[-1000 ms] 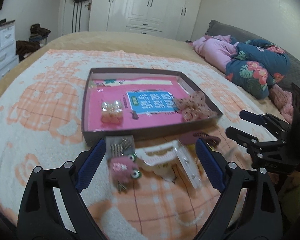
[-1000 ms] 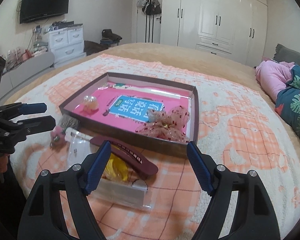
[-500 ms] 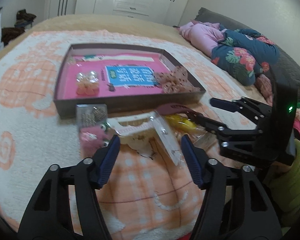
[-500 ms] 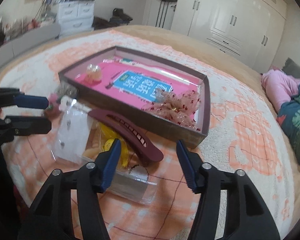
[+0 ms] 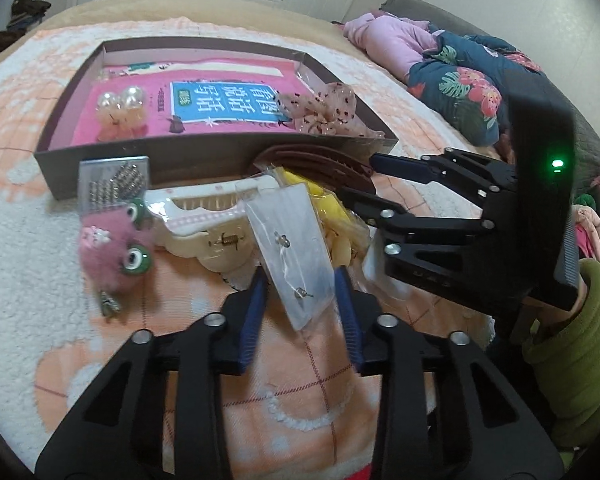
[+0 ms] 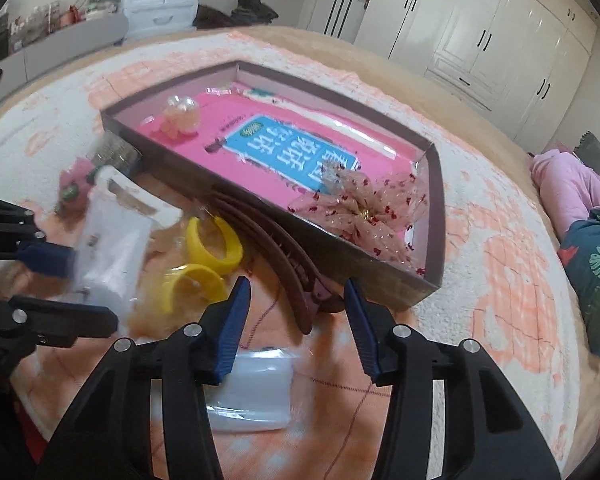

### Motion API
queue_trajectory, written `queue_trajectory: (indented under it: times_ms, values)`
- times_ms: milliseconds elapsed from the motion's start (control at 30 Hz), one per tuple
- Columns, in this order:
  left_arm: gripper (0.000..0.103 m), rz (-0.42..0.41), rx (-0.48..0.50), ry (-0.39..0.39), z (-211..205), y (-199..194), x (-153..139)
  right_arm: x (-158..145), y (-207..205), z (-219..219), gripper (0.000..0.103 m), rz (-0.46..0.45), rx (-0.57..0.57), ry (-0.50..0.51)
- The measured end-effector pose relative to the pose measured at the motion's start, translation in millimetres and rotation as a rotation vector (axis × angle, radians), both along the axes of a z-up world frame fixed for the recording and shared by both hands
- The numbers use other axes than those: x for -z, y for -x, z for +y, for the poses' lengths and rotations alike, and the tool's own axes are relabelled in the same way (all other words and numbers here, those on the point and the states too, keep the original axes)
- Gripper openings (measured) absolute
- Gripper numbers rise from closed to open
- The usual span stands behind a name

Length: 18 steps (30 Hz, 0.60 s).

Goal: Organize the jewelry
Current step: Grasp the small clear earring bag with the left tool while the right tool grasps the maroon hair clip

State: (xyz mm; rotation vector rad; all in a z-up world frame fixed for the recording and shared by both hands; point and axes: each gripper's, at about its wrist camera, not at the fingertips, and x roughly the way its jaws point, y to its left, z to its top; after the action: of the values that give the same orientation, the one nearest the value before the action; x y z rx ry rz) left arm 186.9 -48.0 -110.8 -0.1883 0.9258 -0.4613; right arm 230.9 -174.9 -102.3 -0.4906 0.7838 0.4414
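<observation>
A pile of jewelry lies on the blanket in front of a shallow brown box (image 5: 220, 160) with a pink floor. My left gripper (image 5: 300, 292) is open, its jaws either side of a clear bag of earrings (image 5: 290, 244), not closed on it. My right gripper (image 6: 296, 300) is open, its jaws astride the near end of a maroon hair clip (image 6: 276, 248). Yellow bangles (image 6: 212, 252) lie beside the clip. A pink fuzzy clip (image 5: 112, 248), a white comb clip (image 5: 204, 212) and a card of studs (image 5: 112, 184) lie left. The right gripper also shows in the left wrist view (image 5: 364, 180).
In the box lie a sheer dotted bow (image 6: 364, 208) and clear bead bobbles (image 5: 120, 112). A clear plastic bag (image 6: 252, 392) lies under my right gripper. Folded clothes (image 5: 452, 68) are piled at the bed's right. White wardrobes (image 6: 480, 32) stand behind.
Both grippers have moved forward and down into the pile. The left jaws have narrowed around the earring bag; the right jaws have come around the maroon clip's end.
</observation>
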Motion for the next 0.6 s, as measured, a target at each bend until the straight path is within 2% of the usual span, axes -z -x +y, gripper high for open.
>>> queue_trajectory:
  times_ms: [100,200,600]
  values:
    - [0.016,-0.002,0.002,0.005,-1,-2,1,11,-10,-1,0.044,0.040,0.014,0.010]
    - [0.013,-0.010,0.008,0.001,-2,-1,1,11,-16,-6,0.031,0.047,0.031,-0.027]
    - [0.009,-0.076,0.022,-0.017,-3,7,-13,-4,3,-24,0.027,0.036,0.037,-0.133]
